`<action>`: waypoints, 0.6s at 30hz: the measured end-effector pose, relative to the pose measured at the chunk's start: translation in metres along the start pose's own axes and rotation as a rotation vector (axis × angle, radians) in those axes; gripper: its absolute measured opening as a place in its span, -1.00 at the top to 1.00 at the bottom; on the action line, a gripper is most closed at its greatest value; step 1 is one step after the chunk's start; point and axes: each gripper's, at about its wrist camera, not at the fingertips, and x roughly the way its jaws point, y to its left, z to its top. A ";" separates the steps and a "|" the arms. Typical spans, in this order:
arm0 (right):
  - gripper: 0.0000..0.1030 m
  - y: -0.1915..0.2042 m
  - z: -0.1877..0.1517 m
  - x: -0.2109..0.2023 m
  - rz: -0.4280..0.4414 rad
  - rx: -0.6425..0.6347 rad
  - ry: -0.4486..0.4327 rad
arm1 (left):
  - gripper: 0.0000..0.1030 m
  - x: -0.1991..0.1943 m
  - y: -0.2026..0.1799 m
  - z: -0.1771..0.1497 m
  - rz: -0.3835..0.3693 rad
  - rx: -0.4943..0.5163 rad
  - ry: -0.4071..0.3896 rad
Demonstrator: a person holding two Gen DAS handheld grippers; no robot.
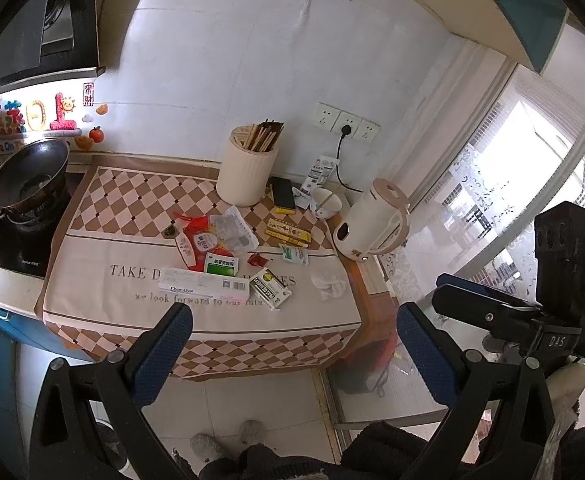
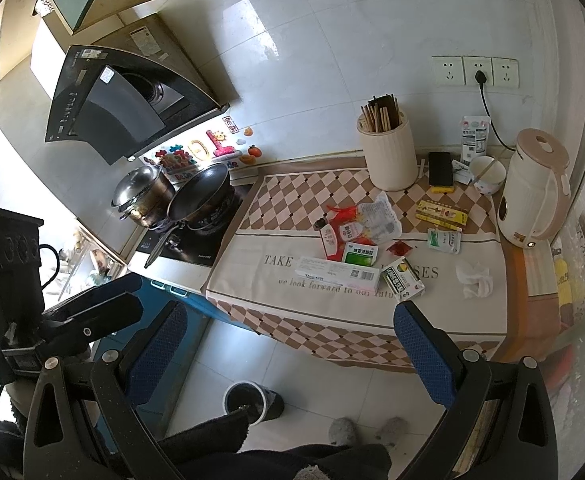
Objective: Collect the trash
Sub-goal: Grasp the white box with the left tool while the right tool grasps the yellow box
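Trash is scattered over a table with a checkered cloth (image 1: 104, 276): a long white box (image 1: 204, 283), a green-and-white box (image 1: 221, 263), a red bag (image 1: 198, 240), a crumpled clear wrapper (image 1: 232, 228), a small black-and-white box (image 1: 270, 288), a crumpled tissue (image 1: 328, 284) and a yellow box (image 1: 288, 232). My left gripper (image 1: 292, 320) hangs open above the table's near edge, holding nothing. My right gripper (image 2: 290, 316) is also open and empty, off the same edge. A small bin (image 2: 228, 394) stands on the floor below.
A kettle (image 1: 372, 224), a bowl (image 1: 326, 202), a black phone (image 1: 283, 192) and a chopstick holder (image 1: 246, 172) stand at the table's back. A wok (image 1: 28, 176) and a pot (image 2: 144, 196) sit on the stove to the left. A person's slippers (image 1: 220, 440) are on the floor.
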 end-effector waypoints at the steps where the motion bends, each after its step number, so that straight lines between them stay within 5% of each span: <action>1: -1.00 0.001 0.000 0.001 -0.001 0.005 0.001 | -1.00 0.002 0.002 0.001 0.003 -0.003 0.001; 5: -1.00 0.003 0.002 0.012 -0.015 0.033 -0.004 | -1.00 0.016 0.014 0.007 0.112 -0.004 -0.012; 11: -1.00 -0.016 0.015 0.046 -0.166 0.093 -0.037 | -1.00 0.082 0.040 0.023 0.507 -0.016 -0.005; 18: -1.00 -0.095 0.046 0.134 -0.403 0.077 0.087 | -1.00 0.211 0.117 0.016 0.516 -0.330 0.248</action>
